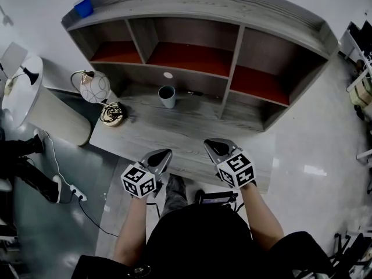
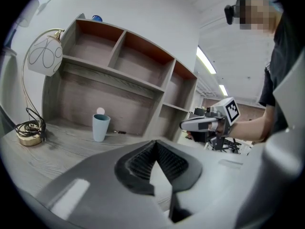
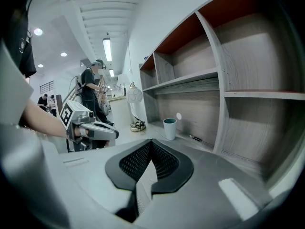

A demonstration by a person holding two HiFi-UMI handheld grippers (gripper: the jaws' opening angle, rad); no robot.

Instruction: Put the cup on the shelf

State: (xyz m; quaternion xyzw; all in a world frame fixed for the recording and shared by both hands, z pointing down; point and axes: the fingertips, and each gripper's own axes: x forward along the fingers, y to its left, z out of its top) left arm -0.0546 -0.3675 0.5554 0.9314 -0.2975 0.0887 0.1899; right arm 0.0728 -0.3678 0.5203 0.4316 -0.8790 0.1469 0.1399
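Note:
A pale blue-grey cup [image 1: 167, 96] stands upright on the grey wooden desk surface [image 1: 145, 135], close under the shelf unit [image 1: 233, 63] with its red-brown compartment floors. It is also in the left gripper view [image 2: 100, 127] and the right gripper view [image 3: 169, 128]. My left gripper [image 1: 164, 154] and right gripper [image 1: 211, 146] hover side by side over the desk's near edge, well short of the cup. Both are shut with nothing between the pads. In its own view the left gripper [image 2: 155, 144] points toward the shelf [image 2: 164, 80], as does the right gripper [image 3: 151, 142] toward the shelf [image 3: 214, 75].
A white globe lamp [image 1: 93, 86] with a coiled cable at its base [image 1: 111, 114] stands on the desk's left end. A small dark pen-like thing [image 1: 195, 93] lies right of the cup. A blue box [image 1: 83, 7] sits on the shelf's top. People [image 3: 90, 89] stand far off.

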